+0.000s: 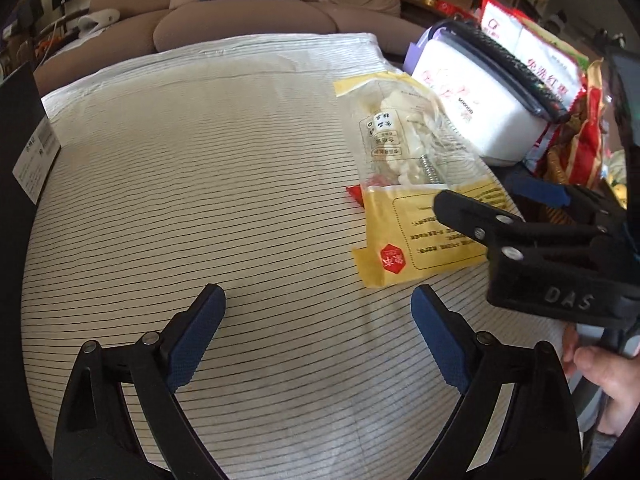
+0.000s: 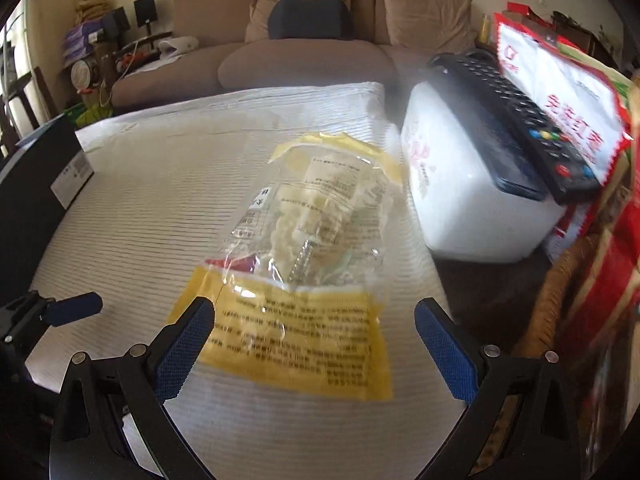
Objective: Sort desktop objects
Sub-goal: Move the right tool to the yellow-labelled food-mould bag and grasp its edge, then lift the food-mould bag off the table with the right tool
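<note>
The right gripper (image 2: 314,320) is spread wide and holds nothing; the bag (image 2: 304,264) lies just ahead between its 2 fingers, on the striped cloth (image 2: 160,184). The left gripper (image 1: 318,308), equally wide and empty, hovers over bare cloth. This looks like the approach; next, lower and close on the bag's yellow end.

The cloth (image 1: 200,200) is white with thin black stripes. The plastic bag (image 2: 296,280) is clear and yellow. The remote (image 2: 520,120) is black with coloured buttons.
</note>
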`<state>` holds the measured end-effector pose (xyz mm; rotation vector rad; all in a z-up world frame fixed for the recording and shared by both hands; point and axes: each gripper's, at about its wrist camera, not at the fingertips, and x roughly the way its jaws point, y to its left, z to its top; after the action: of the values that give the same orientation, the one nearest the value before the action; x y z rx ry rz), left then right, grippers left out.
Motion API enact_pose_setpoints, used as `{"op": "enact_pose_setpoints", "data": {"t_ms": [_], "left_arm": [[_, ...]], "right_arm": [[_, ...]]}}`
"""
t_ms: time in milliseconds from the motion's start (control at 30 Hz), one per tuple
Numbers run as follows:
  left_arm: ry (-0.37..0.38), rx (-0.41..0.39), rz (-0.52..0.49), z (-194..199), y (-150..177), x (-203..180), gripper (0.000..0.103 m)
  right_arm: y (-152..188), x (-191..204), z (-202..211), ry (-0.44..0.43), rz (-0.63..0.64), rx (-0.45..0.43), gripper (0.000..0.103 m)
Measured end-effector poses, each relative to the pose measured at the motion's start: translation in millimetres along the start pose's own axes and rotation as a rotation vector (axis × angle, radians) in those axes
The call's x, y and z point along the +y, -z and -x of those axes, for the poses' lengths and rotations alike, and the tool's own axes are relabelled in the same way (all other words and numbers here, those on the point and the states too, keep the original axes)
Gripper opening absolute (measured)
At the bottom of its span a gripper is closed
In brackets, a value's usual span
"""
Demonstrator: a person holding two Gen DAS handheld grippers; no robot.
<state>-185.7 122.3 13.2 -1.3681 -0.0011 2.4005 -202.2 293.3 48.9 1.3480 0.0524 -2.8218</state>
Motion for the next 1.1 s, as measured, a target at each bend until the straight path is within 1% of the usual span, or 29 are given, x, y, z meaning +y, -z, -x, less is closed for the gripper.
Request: {"op": "enact_pose_setpoints", "data": {"t_ms": [100, 133, 167, 233, 267, 300, 367, 400, 433, 500, 567, 633, 667, 733, 767, 867, 933, 967, 1033, 1067, 1100], "left_arm": [[-0.004, -0.003, -0.006, -1, 1, 2, 0.093], [-0.007, -0.003, -0.01, -1, 1, 3, 0.093], [-0.006, 0.001, -0.013, -1, 0, 4, 0.093], [-0.007, 0.001, -0.012, 2, 0, 7, 0.093], [-0.002, 0.001, -0.009, 3, 0, 9, 0.093], [0.006, 0.003, 0.0, 4, 0, 11, 0.093], [0.028, 0.008, 0.023, 5, 0, 16, 0.093], [0.038, 0.009, 0.038, 7, 0, 19, 0.093], [0.047, 0.008, 0.051, 8, 1, 22, 0.093], [0.061, 0.015, 0.066, 12, 3, 27, 0.093], [0.069, 0.021, 0.07, 18, 9, 31, 0.093], [0.064, 0.028, 0.064, 25, 17, 33, 0.093], [0.064, 0.027, 0.063, 31, 22, 35, 0.093], [0.066, 0.028, 0.062, 44, 36, 37, 0.093], [0.074, 0.033, 0.06, 51, 43, 38, 0.095], [0.091, 0.074, 0.068, 70, 71, 40, 0.094], [0.099, 0.106, 0.059, 86, 91, 40, 0.094], [0.087, 0.12, 0.045, 95, 102, 39, 0.094], [0.075, 0.156, 0.044, 111, 121, 36, 0.094], [0.076, 0.167, 0.055, 117, 129, 35, 0.094], [0.09, 0.166, 0.063, 123, 137, 33, 0.094]], "right_arm": [[1, 2, -20, -0.011, -0.022, 0.054, 0.101], [3, 2, -28, -0.023, -0.031, 0.077, 0.101], [6, 2, -34, -0.056, -0.055, 0.086, 0.102], [9, 3, -30, -0.072, -0.076, 0.044, 0.098], [9, 4, -27, -0.087, -0.071, 0.036, 0.09], [7, 4, -23, -0.119, -0.071, 0.027, 0.071], [6, 1, -18, -0.207, -0.115, 0.034, 0.055], [6, 0, -16, -0.257, -0.141, 0.042, 0.049], [6, -2, -15, -0.296, -0.162, 0.042, 0.046], [9, -3, -13, -0.369, -0.197, 0.049, 0.038], [11, 1, -9, -0.444, -0.208, 0.065, 0.035], [12, 13, 0, -0.473, -0.176, 0.07, 0.034], [13, 18, 5, -0.496, -0.164, 0.072, 0.032], [21, 30, 18, -0.576, -0.16, 0.1, 0.029], [24, 35, 25, -0.601, -0.152, 0.114, 0.028], [46, 57, 51, -0.636, -0.104, 0.165, 0.027], [70, 65, 68, -0.693, -0.103, 0.21, 0.022], [80, 67, 75, -0.708, -0.097, 0.221, 0.022], [106, 72, 97, -0.704, -0.071, 0.25, 0.022], [115, 72, 102, -0.693, -0.065, 0.254, 0.022], [124, 72, 109, -0.659, -0.055, 0.258, 0.022]]}}
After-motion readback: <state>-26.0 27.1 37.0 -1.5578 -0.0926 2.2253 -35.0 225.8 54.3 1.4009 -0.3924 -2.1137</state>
